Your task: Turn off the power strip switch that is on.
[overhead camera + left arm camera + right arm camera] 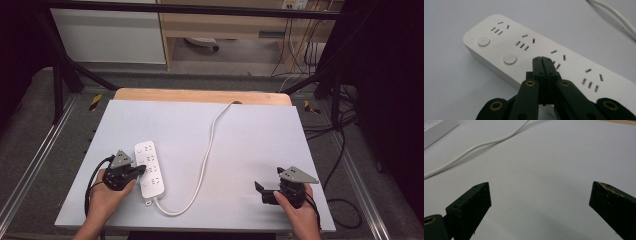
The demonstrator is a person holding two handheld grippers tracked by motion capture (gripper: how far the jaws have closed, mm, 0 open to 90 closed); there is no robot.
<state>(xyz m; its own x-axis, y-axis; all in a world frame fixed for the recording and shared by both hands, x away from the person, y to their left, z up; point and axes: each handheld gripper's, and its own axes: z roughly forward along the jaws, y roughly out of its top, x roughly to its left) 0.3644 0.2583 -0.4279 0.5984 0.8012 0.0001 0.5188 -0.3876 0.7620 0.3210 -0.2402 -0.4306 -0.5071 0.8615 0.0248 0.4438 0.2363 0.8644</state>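
My black left gripper [541, 59], jaws closed (nothing between), tips over the white plastic four-socket power strip [524, 50]; right gripper [540, 202] open above the table.

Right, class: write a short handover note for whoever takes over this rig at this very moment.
Left gripper: jaws shut with nothing between them, tips over the white power strip near its third socket from the far end, beside the second round button. Whether the tips touch the strip cannot be told.
Right gripper: jaws open and empty, above bare table, well away from the strip.
The strip lies flat at the table's left; its white cable loops off to the far edge.
Done: left gripper brought to the strip.
Left: probably pressing a button; nothing is plugged in.
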